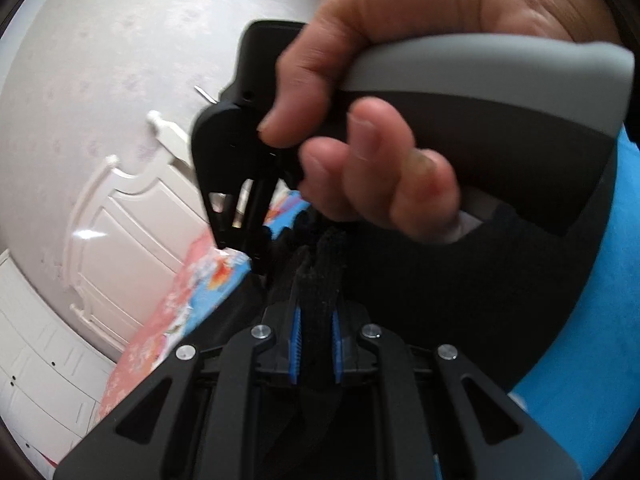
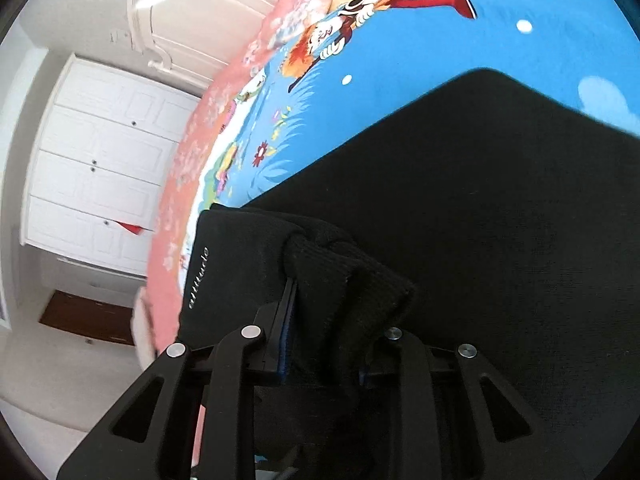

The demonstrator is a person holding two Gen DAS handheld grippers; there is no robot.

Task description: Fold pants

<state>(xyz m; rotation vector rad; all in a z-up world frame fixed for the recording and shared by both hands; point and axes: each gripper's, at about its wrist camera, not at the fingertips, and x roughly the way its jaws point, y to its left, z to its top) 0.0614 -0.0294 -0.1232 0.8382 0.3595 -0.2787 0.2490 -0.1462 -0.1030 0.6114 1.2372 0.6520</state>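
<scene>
Black pants (image 2: 500, 208) lie spread on a blue cartoon-print bed cover (image 2: 400, 56). My right gripper (image 2: 320, 280) is shut on a ribbed black cuff (image 2: 344, 276) of the pants, next to a panel with white lettering. My left gripper (image 1: 316, 280) is shut on another ribbed black cuff (image 1: 326, 272) of the pants (image 1: 460, 280). In the left wrist view the right gripper's body (image 1: 240, 152) and the bare hand (image 1: 400, 92) that holds it fill the frame close ahead.
A pink floral bed edge (image 2: 188, 184) borders the blue cover. A white headboard (image 1: 132, 216) and white cabinet doors (image 2: 96, 168) stand beyond the bed. Light floor (image 2: 52, 380) lies beside it.
</scene>
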